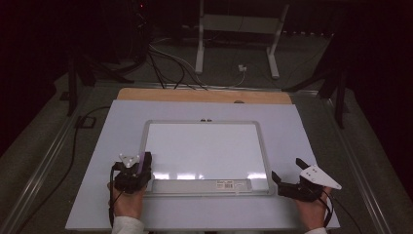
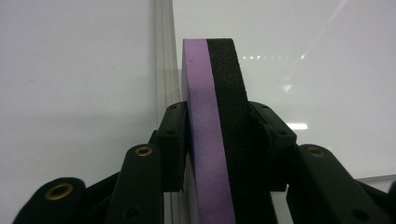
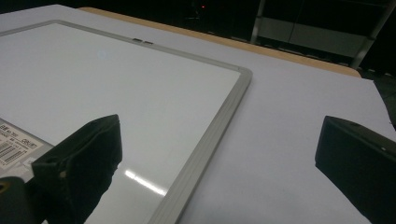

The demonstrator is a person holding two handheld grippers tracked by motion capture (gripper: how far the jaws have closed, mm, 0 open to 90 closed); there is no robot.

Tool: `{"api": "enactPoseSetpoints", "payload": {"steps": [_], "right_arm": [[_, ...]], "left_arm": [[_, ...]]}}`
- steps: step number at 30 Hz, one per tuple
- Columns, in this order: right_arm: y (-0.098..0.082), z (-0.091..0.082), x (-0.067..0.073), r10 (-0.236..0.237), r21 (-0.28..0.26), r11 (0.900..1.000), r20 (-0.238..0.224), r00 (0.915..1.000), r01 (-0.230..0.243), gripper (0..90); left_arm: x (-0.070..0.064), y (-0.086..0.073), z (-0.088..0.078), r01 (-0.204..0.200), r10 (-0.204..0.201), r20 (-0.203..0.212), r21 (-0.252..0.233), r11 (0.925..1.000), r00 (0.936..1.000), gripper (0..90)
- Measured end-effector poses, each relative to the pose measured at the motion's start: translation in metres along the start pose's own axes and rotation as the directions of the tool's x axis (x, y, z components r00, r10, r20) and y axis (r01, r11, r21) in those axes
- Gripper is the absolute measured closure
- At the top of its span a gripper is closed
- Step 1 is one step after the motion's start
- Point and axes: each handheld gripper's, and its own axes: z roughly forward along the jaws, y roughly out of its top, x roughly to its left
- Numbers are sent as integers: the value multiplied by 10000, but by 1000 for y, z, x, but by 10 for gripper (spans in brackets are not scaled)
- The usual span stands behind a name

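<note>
The room behind was dark; the desk (image 1: 97, 161) carried a whiteboard (image 1: 204, 146) lying flat, its surface clean. My left gripper (image 1: 134, 168) sat at the board's near left corner, jaws clamped on the purple-and-black eraser (image 2: 217, 121), which stood on edge at the frame. To wipe well, I judged the black felt face should be laid flat and pressed evenly. My right gripper (image 1: 299, 180) rested beside the board's right edge, jaws wide apart, empty, ready to steady the frame (image 3: 210, 140).
</note>
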Motion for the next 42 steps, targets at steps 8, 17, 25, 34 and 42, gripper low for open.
{"api": "enactPoseSetpoints", "payload": {"steps": [8, 17, 25, 34, 42], "right_arm": [[0, 0, -1, 23, -18, 10000, -5, 10000, -23, 10], [0, -1, -1, 28, -57, 10000, 2, 10000, -28, 10], [1, -1, 1, 0, -90, 10000, -26, 10000, 0, 10], [1, -3, 1, 61, -164, 9998, -69, 10000, -62, 10], [2, -4, 2, 100, -202, 9997, -121, 9999, -103, 10]], "left_arm": [[4, 4, 1, -136, 161, 824, -310, 9994, 9965, 416], [19, 16, -15, -492, 728, 1389, -1658, 9849, 9876, 183], [39, 23, -31, -696, 1198, 1685, -2773, 9583, 9784, 87], [53, 16, -34, -1146, 1814, 1775, -3325, 9361, 9673, 18], [62, 8, -37, -1177, 1872, 1638, -3613, 9250, 9686, 5]]}}
